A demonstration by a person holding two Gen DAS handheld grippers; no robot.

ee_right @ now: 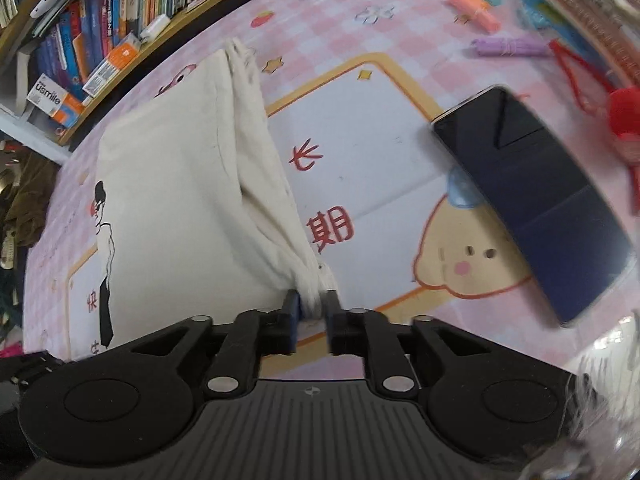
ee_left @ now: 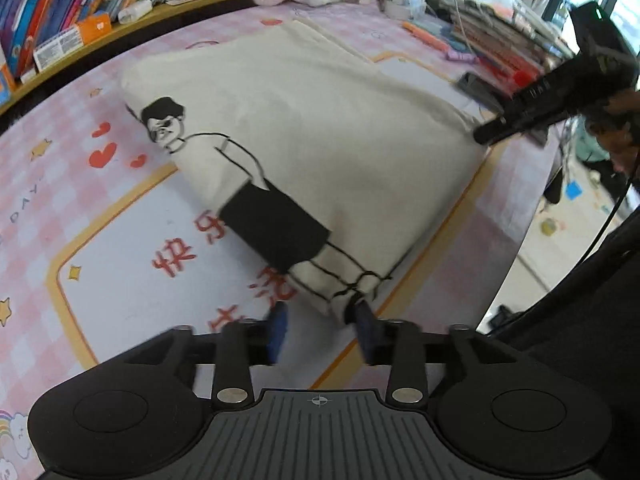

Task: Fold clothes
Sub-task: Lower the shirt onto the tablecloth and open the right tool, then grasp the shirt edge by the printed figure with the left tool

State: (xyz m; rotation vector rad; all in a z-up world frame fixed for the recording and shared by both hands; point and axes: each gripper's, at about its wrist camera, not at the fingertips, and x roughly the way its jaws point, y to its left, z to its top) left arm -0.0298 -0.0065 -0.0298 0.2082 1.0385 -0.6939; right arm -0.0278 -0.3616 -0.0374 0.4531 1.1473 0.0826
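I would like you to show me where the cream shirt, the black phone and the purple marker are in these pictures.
cream shirt (ee_left: 320, 128), left wrist view, on the plain cloth above the printed figure.
black phone (ee_right: 532, 200), right wrist view, on the middle of its dark screen.
purple marker (ee_right: 508, 46), right wrist view, on the middle of its body.

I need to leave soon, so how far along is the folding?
Done: the cream cotton T-shirt with a black cartoon figure lies folded over. In hand: the right gripper pinches its corner; the left gripper has let go. Left: further folds.
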